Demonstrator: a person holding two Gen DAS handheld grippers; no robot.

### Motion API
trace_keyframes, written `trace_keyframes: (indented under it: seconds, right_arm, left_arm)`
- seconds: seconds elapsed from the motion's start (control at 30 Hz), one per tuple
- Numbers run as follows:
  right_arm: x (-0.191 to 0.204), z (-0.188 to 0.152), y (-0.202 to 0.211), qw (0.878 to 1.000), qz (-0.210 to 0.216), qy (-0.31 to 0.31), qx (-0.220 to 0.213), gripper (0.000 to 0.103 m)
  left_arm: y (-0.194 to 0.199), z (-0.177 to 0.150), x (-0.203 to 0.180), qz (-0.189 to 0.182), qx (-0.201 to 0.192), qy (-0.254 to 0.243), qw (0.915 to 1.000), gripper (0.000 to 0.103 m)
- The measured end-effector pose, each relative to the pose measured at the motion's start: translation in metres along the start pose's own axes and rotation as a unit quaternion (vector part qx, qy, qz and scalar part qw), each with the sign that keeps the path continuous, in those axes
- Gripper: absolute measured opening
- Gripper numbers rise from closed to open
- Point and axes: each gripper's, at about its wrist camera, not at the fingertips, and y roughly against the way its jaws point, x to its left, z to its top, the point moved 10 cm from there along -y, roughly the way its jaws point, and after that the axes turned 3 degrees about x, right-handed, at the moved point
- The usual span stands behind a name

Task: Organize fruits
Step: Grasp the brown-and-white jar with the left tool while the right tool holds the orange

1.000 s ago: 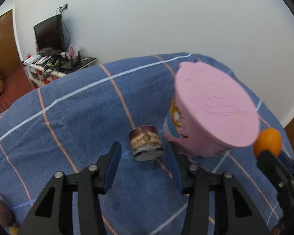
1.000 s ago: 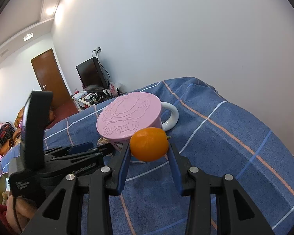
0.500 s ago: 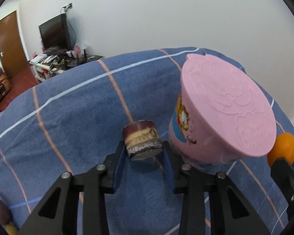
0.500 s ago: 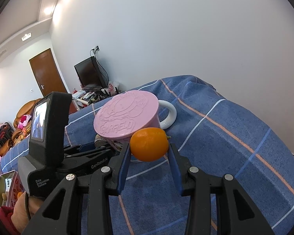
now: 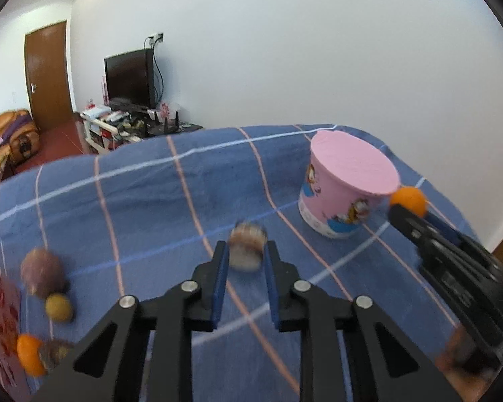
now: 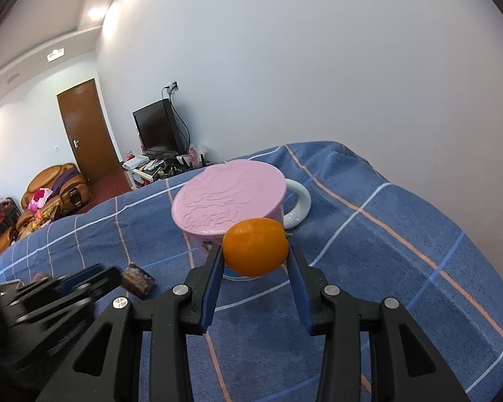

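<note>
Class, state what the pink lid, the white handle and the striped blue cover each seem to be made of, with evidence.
Pink round lid: probably matte plastic or silicone, with raised moulded lettering. White ring-shaped handle: likely glazed ceramic, smooth with glossy highlights. Blue striped cover: woven fabric, soft folds and no shine.

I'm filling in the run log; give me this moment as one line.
left gripper: shut on brown roll | right gripper: shut on orange | pink cup: lidded, upright on bedspread

woven blue plaid cloth (image 6: 402,234) looks matt and slightly napped. pink garfield mug lid (image 6: 228,194) is smooth embossed plastic; its white handle (image 6: 298,204) glossy ceramic. the orange (image 6: 255,247) has waxy, finely dimpled peel.
</note>
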Motion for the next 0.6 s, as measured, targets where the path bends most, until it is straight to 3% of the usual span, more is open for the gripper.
trace_keyframes:
  seconds: [0.2,0.27,0.3,0.33,0.4,0.5,0.57,0.6]
  right_arm:
    - [0.004,-0.003,-0.001,1.0,0.001,0.0,0.006,0.041]
    - [0.004,-0.002,0.0,1.0,0.002,0.0,0.003,0.041]
    - [0.004,-0.002,0.0,1.0,0.004,-0.002,0.003,0.041]
    - [0.004,-0.002,0.0,1.0,0.006,-0.003,0.004,0.042]
    - [0.003,-0.002,-0.001,1.0,0.007,-0.005,0.008,0.042]
    - [-0.003,-0.003,-0.003,1.0,0.002,-0.013,0.015,0.042]
    - [-0.008,-0.003,-0.005,1.0,0.0,-0.024,0.02,0.042]
    - [-0.01,-0.003,-0.006,0.999,0.001,-0.029,0.023,0.042]
  left_arm:
    - [-0.006,-0.004,0.024,0.002,0.025,0.014,0.9996,0.023]
    - [-0.011,0.006,0.021,0.004,0.022,-0.002,0.9997,0.028]
    - [-0.015,0.012,0.014,0.005,0.019,-0.014,0.9997,0.037]
    - [-0.019,0.015,0.01,0.003,0.018,-0.021,0.9996,0.053]
    - [-0.03,0.022,0.003,0.003,0.025,-0.027,0.9993,0.072]
    - [-0.057,0.026,-0.002,0.004,0.052,-0.026,0.9983,0.067]
    - [-0.075,0.024,-0.004,0.008,0.074,-0.026,0.9969,0.058]
    - [-0.081,0.022,-0.004,0.012,0.084,-0.027,0.996,0.047]
